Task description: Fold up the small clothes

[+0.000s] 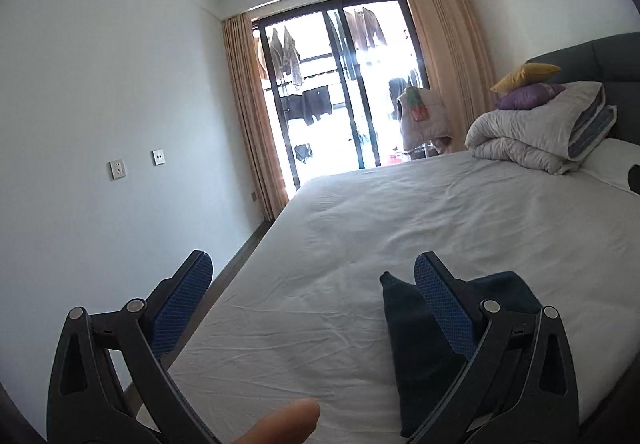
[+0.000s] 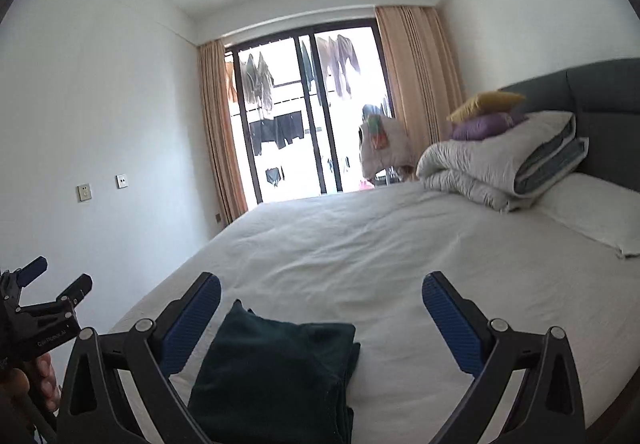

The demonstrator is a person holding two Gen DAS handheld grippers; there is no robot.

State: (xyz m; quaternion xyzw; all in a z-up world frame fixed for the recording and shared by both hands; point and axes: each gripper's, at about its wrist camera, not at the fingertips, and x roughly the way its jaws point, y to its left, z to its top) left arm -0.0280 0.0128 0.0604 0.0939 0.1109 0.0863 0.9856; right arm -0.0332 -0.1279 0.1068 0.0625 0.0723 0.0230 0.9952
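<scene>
On the near part of the white bed (image 2: 360,244) lies a dark folded garment (image 2: 276,376), a neat rectangle resting flat on the sheet, its far edge square and its right edge showing stacked layers. Both grippers hang above it with jaws spread wide and nothing between the pads. The right gripper (image 2: 320,308) frames the garment's upper part from above without touching; the left gripper (image 1: 312,284) sits to the garment's left (image 1: 404,344), over bare sheet near the bed's left edge, and also shows at the left border of the right wrist view (image 2: 56,280). A fingertip (image 1: 288,424) shows at the bottom of the left view. Beyond the garment the sheet runs open and lightly creased to a folded duvet (image 2: 500,168) and pillow (image 2: 592,216) by the grey headboard (image 2: 600,96). A strip of floor (image 1: 240,252) separates the bed from the white wall (image 1: 100,84); glass doors (image 1: 332,92) stand past the bed's far side
</scene>
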